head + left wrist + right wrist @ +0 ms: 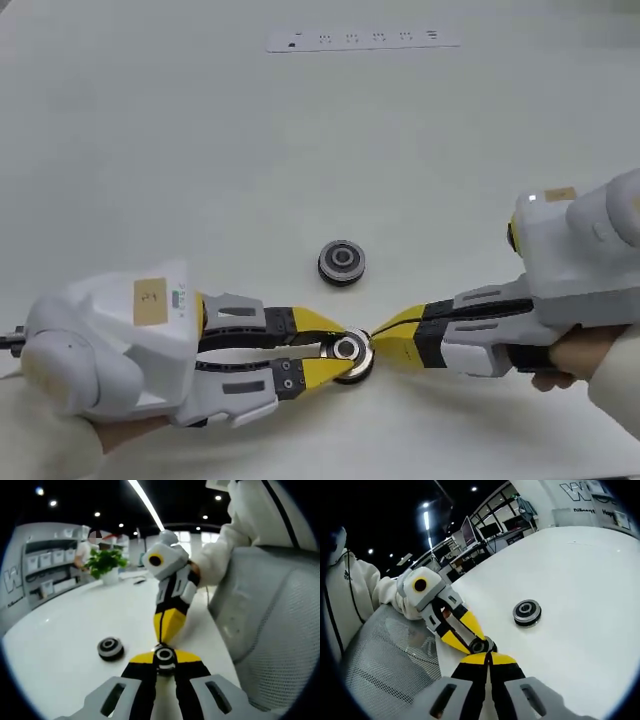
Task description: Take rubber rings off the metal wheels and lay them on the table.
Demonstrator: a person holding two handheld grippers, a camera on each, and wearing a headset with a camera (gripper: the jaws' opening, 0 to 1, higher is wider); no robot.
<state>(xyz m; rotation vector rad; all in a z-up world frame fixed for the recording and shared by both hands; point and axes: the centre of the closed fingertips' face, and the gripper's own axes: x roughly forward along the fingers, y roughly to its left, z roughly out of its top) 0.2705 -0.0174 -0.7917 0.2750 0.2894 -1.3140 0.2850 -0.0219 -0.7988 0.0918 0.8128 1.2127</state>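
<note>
My left gripper (338,358) comes in from the lower left and is shut on a small metal wheel (348,350), held just above the white table (200,150). In the left gripper view the wheel (165,657) sits between the yellow fingertips (142,658). My right gripper (376,338) reaches in from the right, its jaws shut and pinched on the black rubber ring (481,645) at the wheel's rim. A second wheel (342,262), with its rubber ring on, lies flat on the table just beyond; it is also seen as the second wheel (110,648) and the second wheel (527,612).
A white power strip (363,40) lies at the far edge of the table. A grey mesh chair back (270,630) stands close behind the grippers. A potted plant (105,562) and shelves stand far off.
</note>
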